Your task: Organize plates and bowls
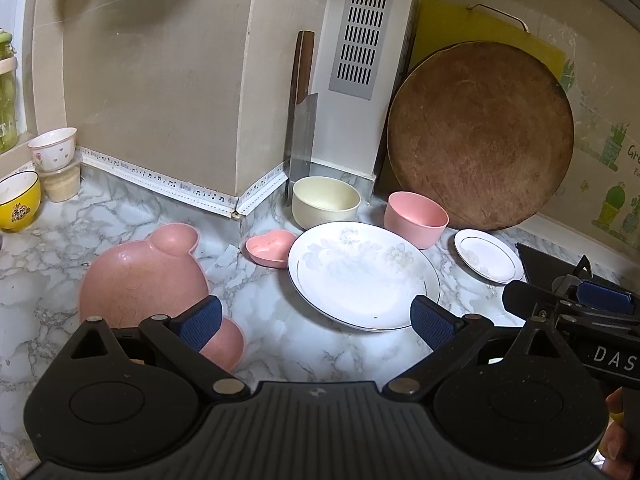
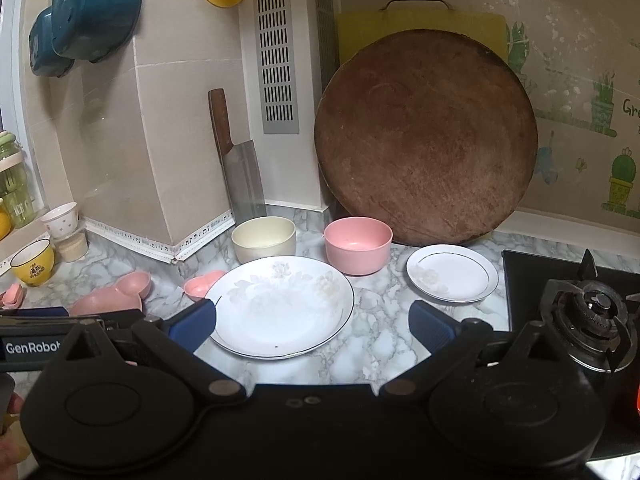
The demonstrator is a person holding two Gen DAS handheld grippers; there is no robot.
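The left gripper is hovering low over the marble tabletop with its fingers spread wide and holding nothing; the right gripper is doing the same. The large plate is lying just ahead of both, with open marble in front of it and between it and the small plate, which is sitting near the stove edge. Behind the large plate, the cream bowl and the pink bowl are standing upright and apart, both looking empty. The heart dish is sitting just beside the large plate's left rim. The bear-shaped plate is lying farther left, partly under the left gripper's finger. A round board and a cleaver are leaning against the back wall.
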